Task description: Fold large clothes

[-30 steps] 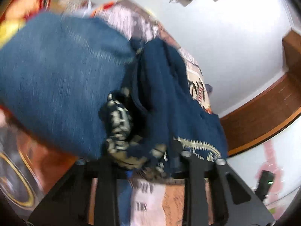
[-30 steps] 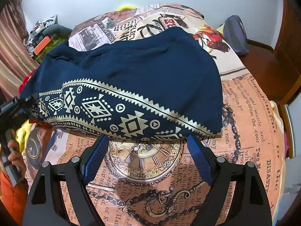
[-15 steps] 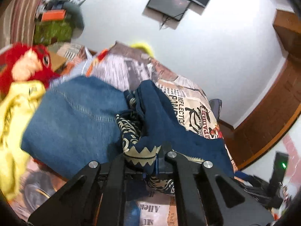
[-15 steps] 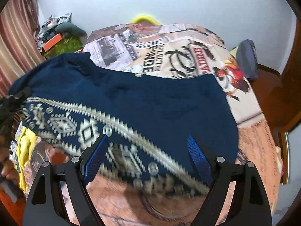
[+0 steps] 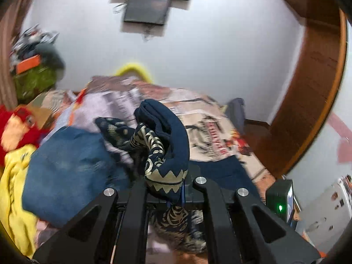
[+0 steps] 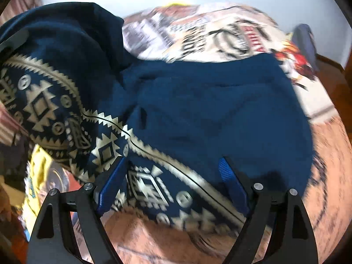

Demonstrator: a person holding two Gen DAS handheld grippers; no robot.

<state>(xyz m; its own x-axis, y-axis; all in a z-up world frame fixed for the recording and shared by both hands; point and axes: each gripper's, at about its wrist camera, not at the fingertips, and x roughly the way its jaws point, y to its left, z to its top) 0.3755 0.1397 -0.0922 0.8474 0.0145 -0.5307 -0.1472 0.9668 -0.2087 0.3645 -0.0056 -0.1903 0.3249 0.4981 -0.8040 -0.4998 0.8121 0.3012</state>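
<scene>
A navy garment (image 6: pixel 209 101) with a cream geometric border lies over the printed bedspread (image 6: pixel 220 30). My left gripper (image 5: pixel 167 189) is shut on a bunched corner of the garment (image 5: pixel 167 145) and holds it up above the bed. That raised corner shows at the upper left of the right wrist view (image 6: pixel 44 66). My right gripper (image 6: pixel 171 176) is open, its blue pads on either side of the patterned border, just above the cloth.
A folded denim piece (image 5: pixel 66 176) and a yellow garment (image 5: pixel 13 187) lie at the left of the bed. A red plush toy (image 5: pixel 19 129) sits behind them. A phone on a stand (image 5: pixel 279 200) is at the right. A grey bag (image 6: pixel 305 37) lies by the far wall.
My left gripper has lifted the garment corner higher and swung right, toward the middle of the bed. My right gripper has moved forward and down over the patterned border.
</scene>
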